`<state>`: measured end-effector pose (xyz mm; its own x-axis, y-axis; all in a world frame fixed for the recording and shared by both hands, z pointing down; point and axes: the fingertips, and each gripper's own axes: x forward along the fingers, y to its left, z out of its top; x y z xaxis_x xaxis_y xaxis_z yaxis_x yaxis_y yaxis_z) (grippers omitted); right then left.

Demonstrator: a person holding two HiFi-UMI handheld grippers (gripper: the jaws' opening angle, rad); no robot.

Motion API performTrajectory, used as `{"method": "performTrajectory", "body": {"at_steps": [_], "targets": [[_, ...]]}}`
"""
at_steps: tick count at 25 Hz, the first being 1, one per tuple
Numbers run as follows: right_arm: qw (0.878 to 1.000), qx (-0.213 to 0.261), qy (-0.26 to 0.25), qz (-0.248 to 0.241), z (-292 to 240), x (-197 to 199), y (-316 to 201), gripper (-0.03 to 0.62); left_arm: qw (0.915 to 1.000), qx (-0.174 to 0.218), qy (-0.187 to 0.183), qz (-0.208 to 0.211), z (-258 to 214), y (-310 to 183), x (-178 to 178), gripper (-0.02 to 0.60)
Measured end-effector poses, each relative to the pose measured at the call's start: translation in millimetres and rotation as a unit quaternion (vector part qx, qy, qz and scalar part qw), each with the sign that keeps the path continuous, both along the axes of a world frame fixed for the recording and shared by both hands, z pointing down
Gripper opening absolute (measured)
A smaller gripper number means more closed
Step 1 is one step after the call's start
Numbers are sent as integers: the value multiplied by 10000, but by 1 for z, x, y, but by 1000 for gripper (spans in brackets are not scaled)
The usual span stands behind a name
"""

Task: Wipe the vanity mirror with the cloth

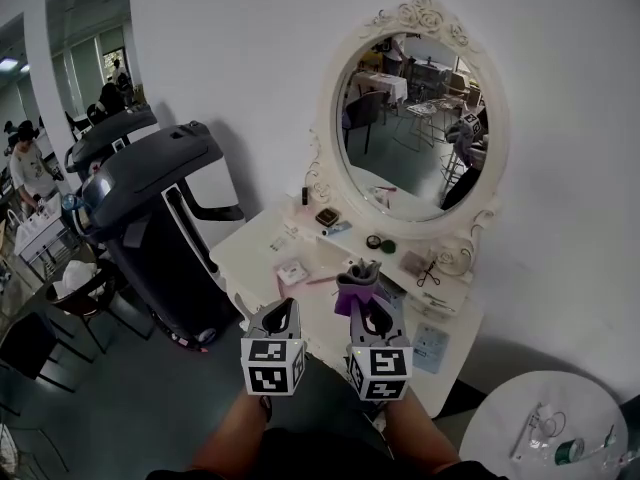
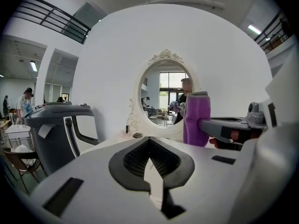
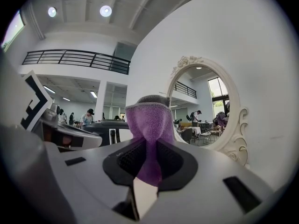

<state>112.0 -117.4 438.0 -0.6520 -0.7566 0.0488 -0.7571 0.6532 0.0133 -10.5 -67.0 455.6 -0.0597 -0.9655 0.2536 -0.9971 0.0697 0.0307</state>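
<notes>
While the right tongs (image 1: 372,320) pinch one purple cloth (image 1: 357,286) over the tabletop's (image 1: 300,243) near edge, one oval mirror (image 1: 415,118) stands well clear at 12 o'clock; left tongs (image 1: 282,316) closed, empty.

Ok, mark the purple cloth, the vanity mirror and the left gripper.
purple cloth (image 3: 148,120): right gripper view, bunched top above the jaws.
vanity mirror (image 1: 415,118): head view, centre of the oval glass.
left gripper (image 1: 283,313): head view, between its fingertips.
</notes>
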Motion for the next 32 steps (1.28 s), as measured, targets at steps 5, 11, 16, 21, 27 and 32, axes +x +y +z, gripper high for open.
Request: {"method": "performTrajectory", "body": {"at_steps": [5,11,16,21,27,32], "targets": [[9993,99,296,193,1,-8,-30,67,9997,-14,97,201,6,-30,-7,-3],[9951,484,599,622,-19,-27,-79,67,9977,68,189,645,5,-86,-27,-3],[9888,688,629,1167,-57,-40,-134,67,9936,134,230,1101,-7,-133,-56,-3],[9672,1192,1158,1919,-114,-24,-194,67,9838,217,224,1765,-25,-180,-70,-3],[9123,1739,2216,2973,-192,5,-251,67,9732,223,222,2277,-31,-223,-91,-3],[8414,2089,3233,3794,-245,44,-278,67,9645,147,140,2632,-26,-251,-103,-3]]}}
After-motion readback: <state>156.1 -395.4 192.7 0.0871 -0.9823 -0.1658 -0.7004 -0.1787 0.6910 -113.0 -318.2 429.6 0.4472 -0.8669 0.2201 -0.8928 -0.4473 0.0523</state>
